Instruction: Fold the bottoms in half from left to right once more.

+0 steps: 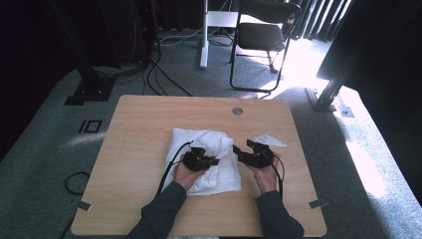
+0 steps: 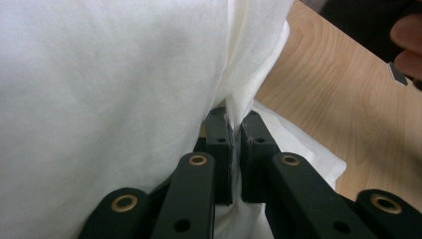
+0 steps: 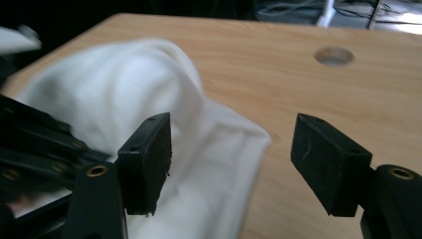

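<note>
- Where the high view looks down on the wooden table [image 1: 139, 119], a white cloth [image 1: 219, 174] lies bunched at the middle, nearer the person's edge than the far one. The left gripper [image 1: 215, 160] sits on top of the cloth, with part of the fabric humped up just beyond it. The right gripper [image 1: 238, 151] is held just off the cloth's right edge, over bare wood, and points toward the left gripper. A round hole [image 1: 237, 111] is cut in the tabletop near the far edge, and a dark chair [image 1: 261, 35] stands on the carpet beyond the table.
- Along the left gripper view, the left gripper [image 2: 237, 149] has its two black jaws clenched together on a thin fold of the white cloth [image 2: 99, 89]. The pinched fabric rises from between the pads and spreads out wide to the left. Bare table [image 2: 338, 99] shows at the right, with a fingertip of the other hand [image 2: 408, 45] at the top right corner.
- Along the right gripper view, the right gripper [image 3: 231, 154] has its jaws spread wide and released, nothing between the pads. The corner of the white cloth [image 3: 149, 74] lies flat on the table [image 3: 268, 59] below and behind the left jaw. The hole [image 3: 334, 56] lies farther off. Black parts of the left gripper [image 3: 35, 144] show at the left edge.
</note>
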`<action>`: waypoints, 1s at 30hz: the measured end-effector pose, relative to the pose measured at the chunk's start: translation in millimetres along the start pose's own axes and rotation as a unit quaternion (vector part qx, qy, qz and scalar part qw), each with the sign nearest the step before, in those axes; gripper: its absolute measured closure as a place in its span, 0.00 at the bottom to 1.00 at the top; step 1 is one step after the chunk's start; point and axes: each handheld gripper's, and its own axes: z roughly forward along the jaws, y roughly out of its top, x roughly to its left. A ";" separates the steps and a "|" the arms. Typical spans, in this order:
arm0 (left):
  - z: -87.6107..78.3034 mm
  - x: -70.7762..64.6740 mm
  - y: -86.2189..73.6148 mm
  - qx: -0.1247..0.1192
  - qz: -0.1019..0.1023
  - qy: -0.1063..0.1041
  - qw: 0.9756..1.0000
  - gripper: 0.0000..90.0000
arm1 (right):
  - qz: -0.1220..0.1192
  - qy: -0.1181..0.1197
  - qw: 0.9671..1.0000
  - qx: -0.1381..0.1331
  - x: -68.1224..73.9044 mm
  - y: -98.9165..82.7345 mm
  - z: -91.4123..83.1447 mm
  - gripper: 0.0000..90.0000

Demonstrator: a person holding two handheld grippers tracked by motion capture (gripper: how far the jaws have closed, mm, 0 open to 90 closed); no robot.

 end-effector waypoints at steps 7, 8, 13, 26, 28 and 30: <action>-5.2 -1.0 -0.3 -0.010 -0.001 -0.019 1.000 0.83 | -0.003 0.030 0.999 -0.009 17.5 22.9 20.1 0.33; -6.3 -1.7 -0.9 -0.011 0.000 -0.027 1.000 0.77 | -0.001 0.030 1.000 -0.006 18.3 24.8 24.6 0.35; -22.2 -9.8 -2.4 -0.035 0.015 -0.043 0.998 0.62 | 0.015 0.038 0.999 0.023 13.7 24.8 49.1 0.56; -101.3 30.1 5.8 -0.120 -0.029 0.015 0.992 0.65 | 0.019 0.009 0.998 0.063 -2.5 17.0 63.5 0.81; -89.9 38.6 0.4 -0.084 -0.044 0.015 0.995 0.65 | 0.014 -0.010 0.998 0.068 -2.3 18.1 62.6 0.70; -77.3 41.0 -5.4 -0.067 -0.049 0.010 0.997 0.64 | 0.004 -0.024 0.998 0.066 1.5 20.1 56.9 0.58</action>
